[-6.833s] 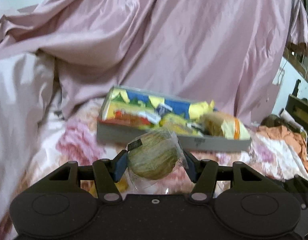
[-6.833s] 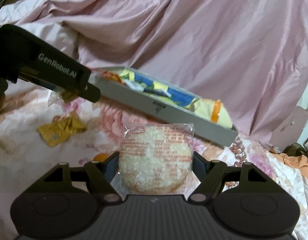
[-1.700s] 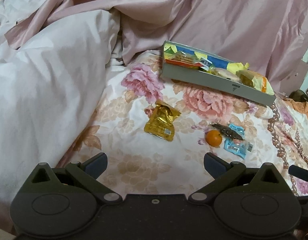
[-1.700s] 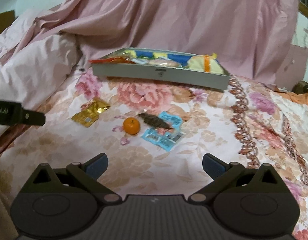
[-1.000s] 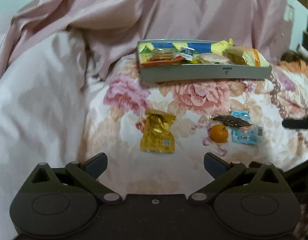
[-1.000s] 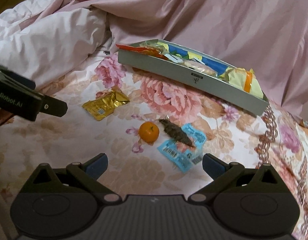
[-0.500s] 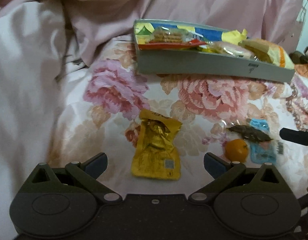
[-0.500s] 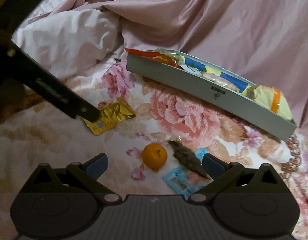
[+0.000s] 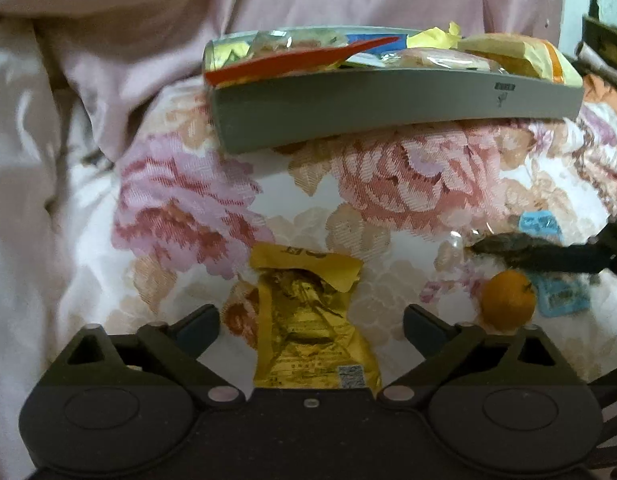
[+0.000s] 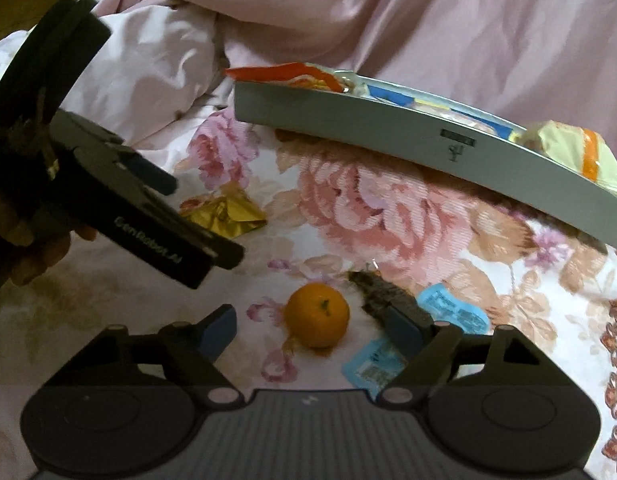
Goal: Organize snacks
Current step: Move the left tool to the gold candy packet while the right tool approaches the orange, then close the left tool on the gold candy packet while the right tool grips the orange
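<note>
The left gripper [image 9: 311,322] stands wide open and empty, its fingers straddling the gold foil packet [image 9: 314,328], which lies flat on the floral bedspread [image 9: 408,192] directly between them. The packet looks light and thin, its foil creased and crinkly with the top edge folded over; it would likely bend and slip if pinched at a corner. The puffed middle, where the contents give some body, seems the safer place to close on, squeezing across the narrow width.

The right gripper [image 10: 314,330] is likewise open and holding nothing, with the small orange [image 10: 317,315] sitting between its fingers on the bedspread. The orange is round, smooth-skinned and firm with a little give; it could roll on the soft bedding, so a grip across its widest part should hold best, without hard pressure.

Just right of the orange lies a dark, leaf-like snack [image 10: 382,290] in clear wrap, partly over blue sachets [image 10: 454,312], all flat, light and flimsy.

Further back, the grey tray [image 10: 388,130] rests on the bedspread against the pink quilt [image 10: 428,16], already filled with packets in red, yellow and blue. The four loose items near the grippers are, by the look of it, what remains to go in.
</note>
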### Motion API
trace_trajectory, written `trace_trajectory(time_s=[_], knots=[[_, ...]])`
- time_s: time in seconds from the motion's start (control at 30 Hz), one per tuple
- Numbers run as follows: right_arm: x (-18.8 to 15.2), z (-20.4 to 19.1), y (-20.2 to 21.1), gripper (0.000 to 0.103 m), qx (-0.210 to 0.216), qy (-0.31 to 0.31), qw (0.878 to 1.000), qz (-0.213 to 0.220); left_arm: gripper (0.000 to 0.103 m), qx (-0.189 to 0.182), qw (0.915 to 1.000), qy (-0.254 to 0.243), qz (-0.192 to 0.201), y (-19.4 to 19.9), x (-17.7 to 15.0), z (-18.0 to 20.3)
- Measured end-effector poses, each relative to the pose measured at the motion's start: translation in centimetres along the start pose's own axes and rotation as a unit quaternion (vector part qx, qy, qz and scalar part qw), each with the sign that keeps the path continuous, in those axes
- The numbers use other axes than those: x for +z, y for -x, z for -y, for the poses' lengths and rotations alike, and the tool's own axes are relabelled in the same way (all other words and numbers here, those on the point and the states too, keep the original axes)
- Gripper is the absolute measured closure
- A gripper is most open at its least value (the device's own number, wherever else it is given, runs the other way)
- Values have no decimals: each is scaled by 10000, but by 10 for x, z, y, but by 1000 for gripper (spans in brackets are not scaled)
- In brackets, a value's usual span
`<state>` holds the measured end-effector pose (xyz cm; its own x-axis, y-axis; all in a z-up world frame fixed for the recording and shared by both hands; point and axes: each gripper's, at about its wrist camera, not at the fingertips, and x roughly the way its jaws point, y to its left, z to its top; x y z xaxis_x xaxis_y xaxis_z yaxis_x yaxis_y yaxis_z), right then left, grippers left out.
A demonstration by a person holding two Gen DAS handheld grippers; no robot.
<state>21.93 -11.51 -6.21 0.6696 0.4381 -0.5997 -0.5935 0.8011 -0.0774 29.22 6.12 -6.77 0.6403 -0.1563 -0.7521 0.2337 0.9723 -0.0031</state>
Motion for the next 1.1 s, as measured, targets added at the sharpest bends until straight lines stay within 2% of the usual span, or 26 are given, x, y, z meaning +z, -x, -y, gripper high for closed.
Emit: trace_trajectory(time_s=[0.13,0.2,0.33,0.47,0.6,0.73,0.87,0.97,1.1], knots=[[5,-1,-4,24,72,-39,10000,50,16,-126,9996,233,13,-1,-1,-8],[6,0,-7,30,66,-52,9999,69,23,-124,9997,218,10,-1,-1,-8],[8,-1,-10,42,66,-41,10000,22,29,-197,9998,72,0,-1,0,-3],[9,-5,-11,46,5,-55,10000,-68,33,-334,9994,132,-29,1,0,-2],[11,1,-10,49,68,-325,9994,-137,38,-468,9987,179,-68,4,1,-1],[11,2,-10,49,126,-385,9990,-179,38,-432,9990,-30,-90,2,0,1],[12,0,-12,48,108,-272,9993,-233,32,-390,9990,-183,-80,-3,-1,2],[10,-3,-13,48,50,-104,9997,-226,23,-286,9992,-251,-89,-5,-1,3],[8,-6,-14,47,27,-10,9997,-223,23,-257,9994,-224,-95,-5,-1,3]])
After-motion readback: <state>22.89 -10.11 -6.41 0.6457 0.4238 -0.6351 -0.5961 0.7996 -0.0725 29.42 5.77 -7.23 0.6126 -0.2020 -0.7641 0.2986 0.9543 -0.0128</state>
